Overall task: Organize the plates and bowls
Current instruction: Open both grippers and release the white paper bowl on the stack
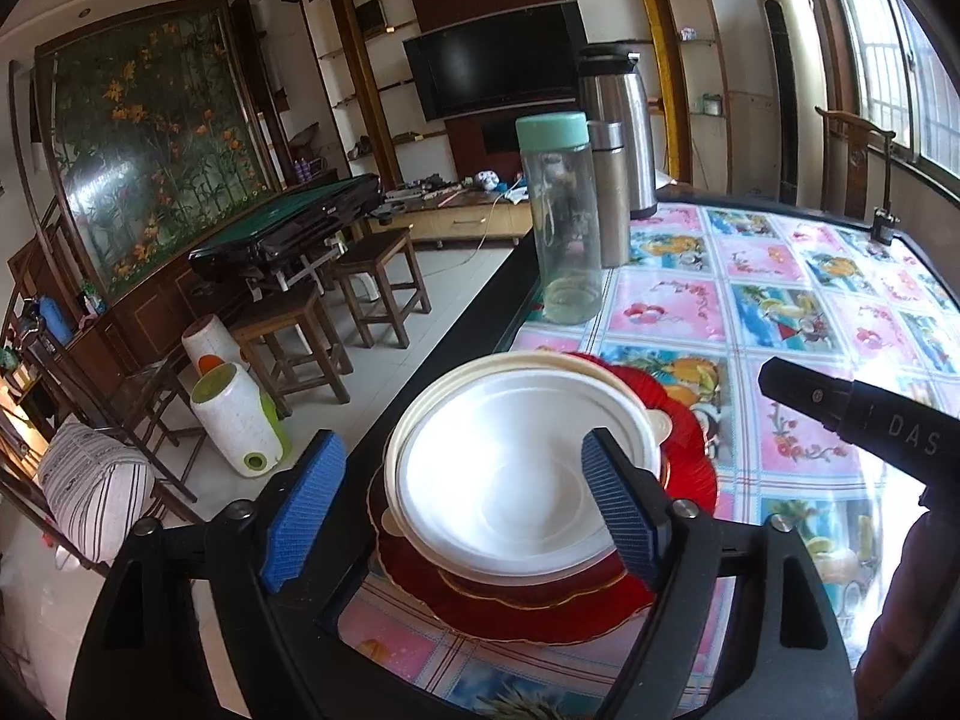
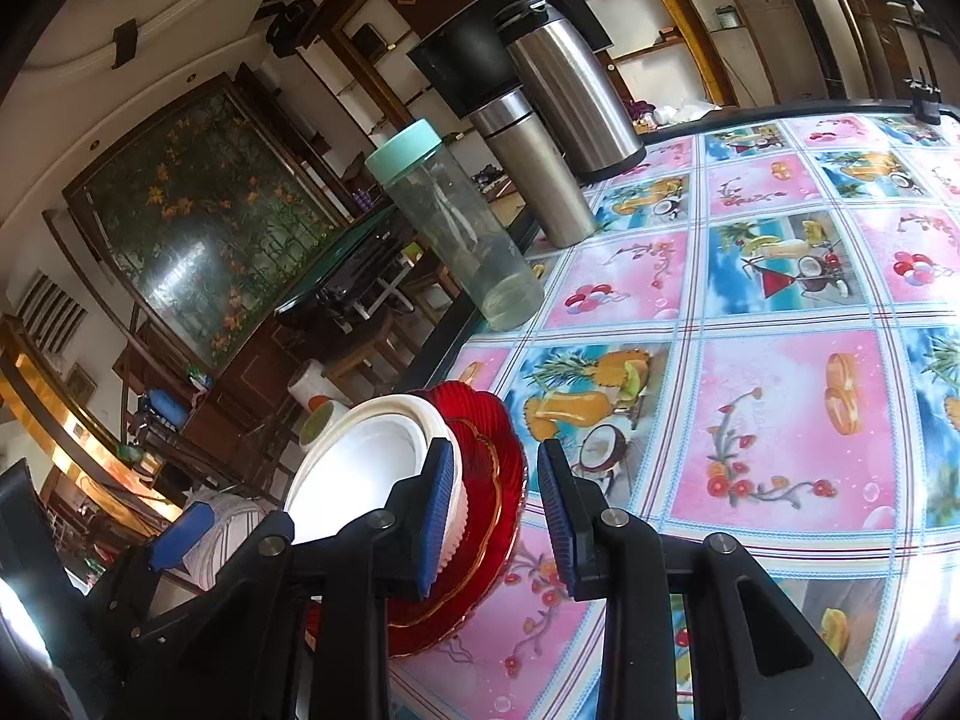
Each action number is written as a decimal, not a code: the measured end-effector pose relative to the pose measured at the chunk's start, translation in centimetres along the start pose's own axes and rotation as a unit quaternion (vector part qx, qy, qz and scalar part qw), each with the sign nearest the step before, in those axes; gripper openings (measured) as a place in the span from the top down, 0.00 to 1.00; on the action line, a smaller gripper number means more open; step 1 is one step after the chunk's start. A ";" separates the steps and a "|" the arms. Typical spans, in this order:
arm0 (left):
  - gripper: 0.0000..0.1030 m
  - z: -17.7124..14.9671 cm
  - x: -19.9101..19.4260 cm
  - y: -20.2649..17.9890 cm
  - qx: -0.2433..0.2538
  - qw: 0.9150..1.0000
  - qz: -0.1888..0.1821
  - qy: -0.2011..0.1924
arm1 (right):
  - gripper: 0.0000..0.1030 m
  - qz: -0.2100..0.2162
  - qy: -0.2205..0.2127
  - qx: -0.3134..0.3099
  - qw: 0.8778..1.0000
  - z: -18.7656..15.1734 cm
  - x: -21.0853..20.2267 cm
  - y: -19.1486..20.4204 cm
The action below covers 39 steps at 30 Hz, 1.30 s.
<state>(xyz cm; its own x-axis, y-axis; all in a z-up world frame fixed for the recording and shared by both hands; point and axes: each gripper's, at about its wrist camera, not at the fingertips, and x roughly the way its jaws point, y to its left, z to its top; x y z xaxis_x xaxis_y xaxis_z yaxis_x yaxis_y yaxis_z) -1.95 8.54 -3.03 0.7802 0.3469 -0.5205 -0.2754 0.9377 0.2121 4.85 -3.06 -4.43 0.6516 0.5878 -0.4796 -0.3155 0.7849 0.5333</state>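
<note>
A stack of white bowls (image 1: pixel 510 480) sits nested on red scalloped glass plates (image 1: pixel 540 606) at the near left edge of the table. My left gripper (image 1: pixel 462 510) hovers just over the stack, open wide. Its right finger is in front of the top bowl's hollow and its left finger is outside the rim. In the right wrist view my right gripper (image 2: pixel 498 516) stands open with a narrow gap, beside the bowls (image 2: pixel 360 468). The rim of the red plates (image 2: pixel 486 480) shows in that gap, and the pads press on nothing.
A clear bottle with a teal lid (image 1: pixel 567 228), a steel flask (image 1: pixel 609 192) and a steel jug (image 1: pixel 618 120) stand behind the stack on the left side of the table. The patterned tablecloth (image 2: pixel 780 420) spreads to the right. Wooden stools (image 1: pixel 288 330) stand on the floor to the left.
</note>
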 end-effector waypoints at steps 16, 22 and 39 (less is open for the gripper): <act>0.13 -0.2 -2.5 1.0 -0.032 0.998 -0.020 -0.055 | 0.68 0.016 -0.034 -0.018 0.999 -0.1 -2.2 -0.2; 0.13 -0.1 -1.5 1.8 -0.059 0.997 -0.038 -0.031 | 0.61 0.036 -0.058 -0.064 0.996 -1.0 -3.2 1.5; 0.00 -0.9 -2.8 3.9 -0.104 0.991 -0.033 -0.073 | 0.58 0.037 -0.044 -0.204 0.977 -6.1 -2.3 7.0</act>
<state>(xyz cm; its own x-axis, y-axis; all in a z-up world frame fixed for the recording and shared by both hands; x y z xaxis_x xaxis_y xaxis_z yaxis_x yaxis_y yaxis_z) -5.67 11.23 -1.47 0.8691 0.2919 -0.3994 -0.3189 0.9478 -0.0012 -3.06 2.30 -3.79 0.6678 0.6411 -0.3782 -0.6016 0.7641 0.2330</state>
